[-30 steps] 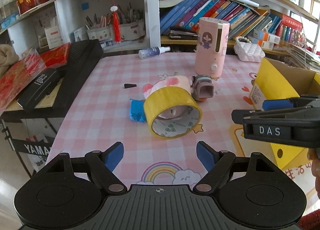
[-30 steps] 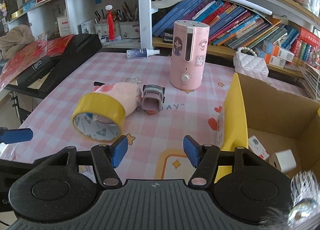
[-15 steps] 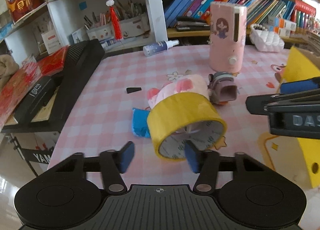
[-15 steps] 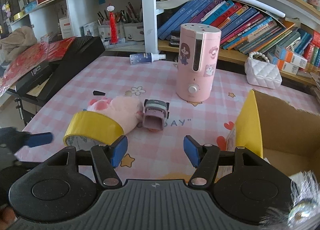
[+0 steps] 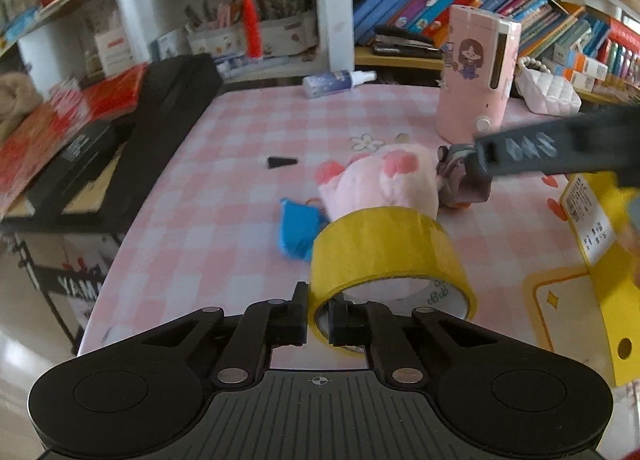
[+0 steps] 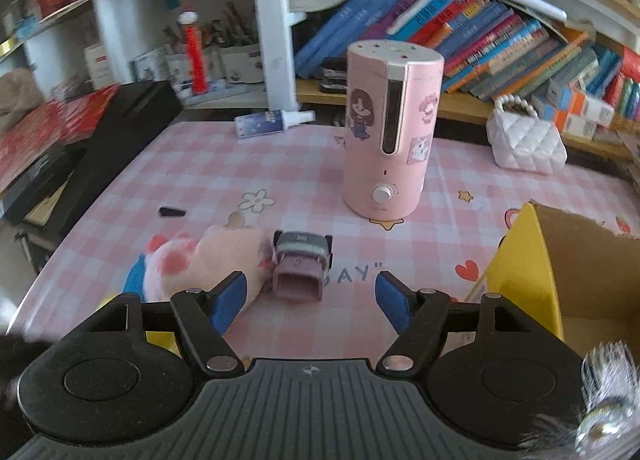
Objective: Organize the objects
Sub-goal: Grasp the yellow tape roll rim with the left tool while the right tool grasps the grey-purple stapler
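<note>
My left gripper [image 5: 319, 320] is shut on the near rim of a yellow tape roll [image 5: 384, 248], one finger outside the wall and one inside the hole. Behind the roll lie a pink plush toy [image 5: 384, 180], a blue item [image 5: 298, 230] and a small grey-mauve device [image 5: 460, 176]. My right gripper [image 6: 311, 296] is open and empty, just short of the device [image 6: 300, 264] and the plush [image 6: 212, 256]. Its arm crosses the left wrist view [image 5: 560, 144]. The yellow cardboard box [image 6: 568, 272] stands open at the right.
A tall pink humidifier [image 6: 390, 140] stands behind the objects. A spray bottle [image 6: 272, 122], a white quilted purse [image 6: 524, 140] and a small black piece [image 6: 172, 212] lie on the checked table. A black case [image 5: 160, 120] and bookshelves border the left and back.
My left gripper moved forward to the tape roll and closed on its rim. My right gripper moved forward and left toward the grey device and stayed open.
</note>
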### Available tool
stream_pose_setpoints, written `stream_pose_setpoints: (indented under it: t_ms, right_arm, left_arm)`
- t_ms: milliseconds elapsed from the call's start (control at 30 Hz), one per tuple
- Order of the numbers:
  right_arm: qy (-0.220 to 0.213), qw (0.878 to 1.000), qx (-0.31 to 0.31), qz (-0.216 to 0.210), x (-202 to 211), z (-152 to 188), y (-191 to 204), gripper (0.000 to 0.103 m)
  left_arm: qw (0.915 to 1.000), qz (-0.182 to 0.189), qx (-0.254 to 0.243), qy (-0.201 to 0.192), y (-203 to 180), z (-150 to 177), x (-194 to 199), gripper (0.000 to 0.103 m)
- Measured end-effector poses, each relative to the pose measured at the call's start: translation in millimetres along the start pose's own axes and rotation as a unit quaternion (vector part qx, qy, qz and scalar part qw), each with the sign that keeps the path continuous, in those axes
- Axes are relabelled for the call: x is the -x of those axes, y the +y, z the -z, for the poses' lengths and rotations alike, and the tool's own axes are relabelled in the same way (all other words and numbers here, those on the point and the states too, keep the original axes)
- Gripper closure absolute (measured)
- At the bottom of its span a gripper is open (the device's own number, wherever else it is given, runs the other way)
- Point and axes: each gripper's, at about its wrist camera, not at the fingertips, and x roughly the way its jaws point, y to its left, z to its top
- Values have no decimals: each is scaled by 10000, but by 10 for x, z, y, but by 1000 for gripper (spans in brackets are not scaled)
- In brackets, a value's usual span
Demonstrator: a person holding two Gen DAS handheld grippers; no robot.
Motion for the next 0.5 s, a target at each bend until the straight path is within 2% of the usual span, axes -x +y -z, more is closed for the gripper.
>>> stream_pose_setpoints:
  t_ms: [100,267,400,433,500]
  right_arm:
    - [65,9996,-226,125,-172,-83,2,37]
    - [107,9992,-211,314,-429,-154,30,40]
    - [348,9983,-279,373,-643,-162,-1,43]
    - [385,9981,-296,376,-686,-150,-13,46]
    - [457,9978,-355,311,-752,-133,-43,58]
  left_arm:
    - [9999,8,127,82,48,47,48,96]
    - [9996,62,245,120,104,60,104,95]
    - [9994,78,305,125,135,72,163,95]
    - [9994,76,307,124,139,71,175,95]
    - [9994,77,306,122,147,67,195,95]
